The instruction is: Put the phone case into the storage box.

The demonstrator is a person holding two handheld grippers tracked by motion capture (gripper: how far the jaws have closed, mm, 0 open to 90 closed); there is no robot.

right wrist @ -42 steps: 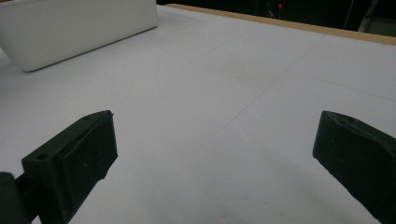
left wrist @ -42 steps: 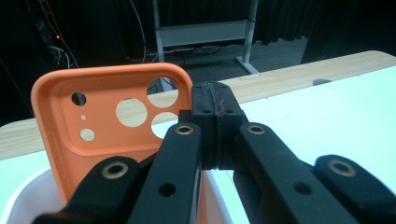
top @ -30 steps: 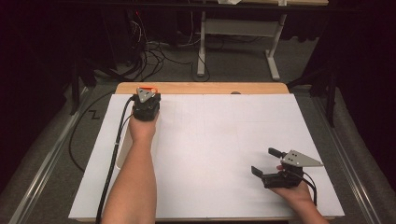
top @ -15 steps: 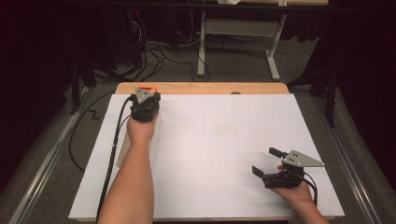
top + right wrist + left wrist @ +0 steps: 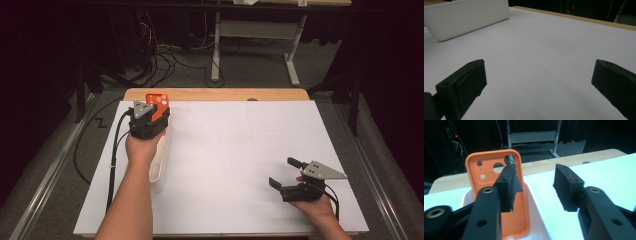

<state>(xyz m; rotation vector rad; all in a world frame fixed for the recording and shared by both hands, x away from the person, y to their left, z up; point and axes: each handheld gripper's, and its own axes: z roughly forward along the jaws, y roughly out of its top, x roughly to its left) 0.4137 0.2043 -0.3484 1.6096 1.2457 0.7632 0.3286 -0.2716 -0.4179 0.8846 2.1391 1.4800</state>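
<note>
An orange phone case point(image 5: 158, 103) point(image 5: 486, 180) stands on end inside a narrow white bin point(image 5: 159, 167) point(image 5: 535, 205) at the left of the table. My left gripper point(image 5: 156, 116) point(image 5: 535, 173) is open just above the bin. Its left jaw overlaps the front of the case and the right jaw is out over the white sheet; whether the left jaw touches the case I cannot tell. Near the front right, my right gripper point(image 5: 281, 172) point(image 5: 540, 70) is open over bare white surface with nothing between its jaws. The bin point(image 5: 469, 17) appears far off in the right gripper view.
A white sheet point(image 5: 240, 150) covers the table, with a wooden strip point(image 5: 215, 94) at the far edge. Cables and a metal table frame point(image 5: 250, 30) lie on the dark floor beyond. A black cable point(image 5: 116, 150) trails along the left forearm.
The left gripper has drawn back a little toward the person, and more of the orange case now shows beyond it. The right gripper has not moved.
</note>
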